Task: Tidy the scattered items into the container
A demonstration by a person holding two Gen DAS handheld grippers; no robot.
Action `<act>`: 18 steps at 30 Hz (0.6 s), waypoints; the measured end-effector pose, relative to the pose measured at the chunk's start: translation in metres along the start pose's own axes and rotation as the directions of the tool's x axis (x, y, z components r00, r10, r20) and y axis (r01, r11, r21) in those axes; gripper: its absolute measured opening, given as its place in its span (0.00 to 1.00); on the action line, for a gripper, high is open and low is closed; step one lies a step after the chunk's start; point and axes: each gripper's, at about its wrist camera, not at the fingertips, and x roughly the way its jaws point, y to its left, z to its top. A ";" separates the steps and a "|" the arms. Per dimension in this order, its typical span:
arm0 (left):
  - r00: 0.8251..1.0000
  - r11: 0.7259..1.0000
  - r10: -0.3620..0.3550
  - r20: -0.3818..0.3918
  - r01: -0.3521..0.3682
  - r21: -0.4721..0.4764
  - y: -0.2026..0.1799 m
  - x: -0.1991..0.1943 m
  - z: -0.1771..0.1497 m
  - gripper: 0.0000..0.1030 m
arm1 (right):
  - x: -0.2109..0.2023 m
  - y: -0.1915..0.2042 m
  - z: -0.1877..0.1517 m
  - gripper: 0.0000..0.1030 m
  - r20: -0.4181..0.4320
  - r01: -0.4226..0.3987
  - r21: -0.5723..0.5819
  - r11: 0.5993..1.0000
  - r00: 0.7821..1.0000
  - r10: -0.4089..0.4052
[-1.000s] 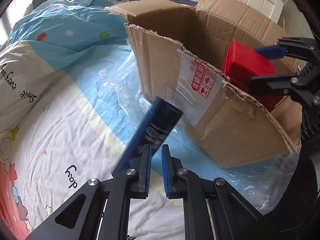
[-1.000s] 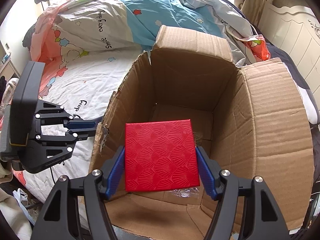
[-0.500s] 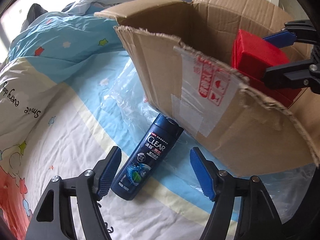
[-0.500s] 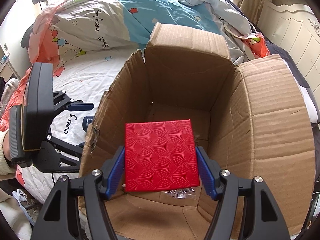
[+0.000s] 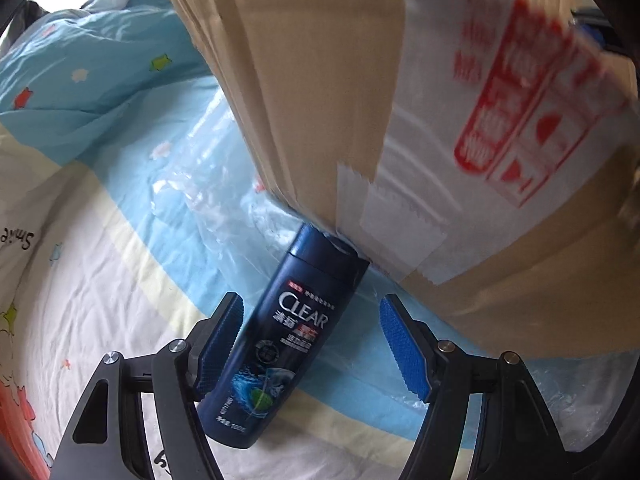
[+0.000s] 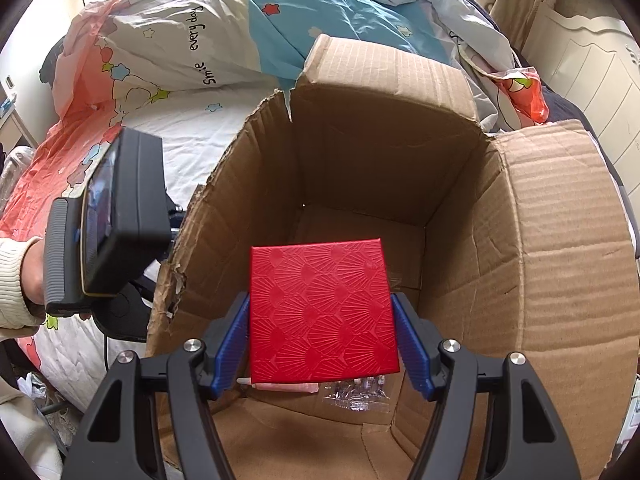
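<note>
A dark blue CLEAR shampoo bottle point(image 5: 280, 344) lies on the bed sheet, its cap against the base of the cardboard box point(image 5: 420, 120). My left gripper point(image 5: 312, 352) is open with the bottle between its fingers, close to the left pad. My right gripper point(image 6: 322, 340) is shut on a red patterned box point(image 6: 320, 308) and holds it inside the open cardboard box point(image 6: 560, 260), above its floor. The back of the left gripper point(image 6: 108, 224) shows outside the box's left wall.
Crinkled clear plastic point(image 5: 208, 184) lies on the sheet under and beside the box. A small clear packet point(image 6: 356, 394) and a pinkish stick point(image 6: 280, 386) lie on the box floor. A rumpled quilt point(image 6: 180, 32) is piled behind the box.
My left gripper opened, then moved down and forward so its fingers flank the shampoo bottle. My right gripper lowered the red box a little deeper into the cardboard box.
</note>
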 end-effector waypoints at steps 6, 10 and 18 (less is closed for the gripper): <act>1.000 0.999 -0.016 -0.006 0.016 -0.034 0.013 0.000 -0.005 0.41 | 0.003 0.000 0.001 0.62 -0.008 -0.002 -0.009 1.000 1.000 0.002; 0.999 0.997 -0.041 0.010 0.042 -0.062 0.021 -0.014 -0.006 0.14 | 0.002 0.002 0.001 0.62 -0.006 -0.005 -0.014 1.000 1.000 0.004; 1.000 1.000 0.008 -0.003 -0.009 -0.028 0.021 -0.013 -0.007 0.11 | -0.001 -0.001 0.002 0.62 0.002 -0.010 0.001 1.000 1.000 0.010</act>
